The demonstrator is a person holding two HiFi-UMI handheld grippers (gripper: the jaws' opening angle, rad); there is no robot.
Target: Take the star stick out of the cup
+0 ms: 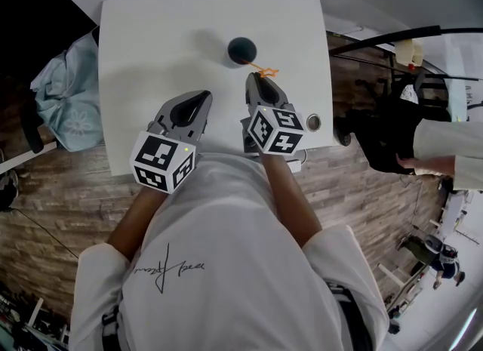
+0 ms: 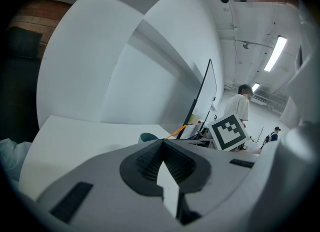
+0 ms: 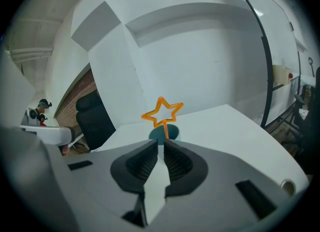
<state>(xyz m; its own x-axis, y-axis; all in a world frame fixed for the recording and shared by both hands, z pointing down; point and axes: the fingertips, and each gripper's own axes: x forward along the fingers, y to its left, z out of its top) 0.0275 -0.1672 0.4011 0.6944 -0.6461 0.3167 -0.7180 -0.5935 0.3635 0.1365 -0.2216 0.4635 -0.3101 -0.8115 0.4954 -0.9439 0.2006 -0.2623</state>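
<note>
Leaning toward my right claw (image 3: 160, 142), the orange star stick (image 3: 164, 126) stood in the dark cup (image 3: 171, 131) on the white table (image 1: 166, 32), star end uppermost. My right gripper view showed it almost upright. Only the head view gave the slant, rightward and toward me. That claw's jaws stood a narrow slit apart, with the stick just past their tips. My left claw (image 2: 162, 141) sat alongside, jaws closed on nothing.

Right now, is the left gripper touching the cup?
Apart. The head view shows a strip of bare table between the left gripper and the cup. The left gripper view also shows the cup well beyond its shut jaws.
</note>
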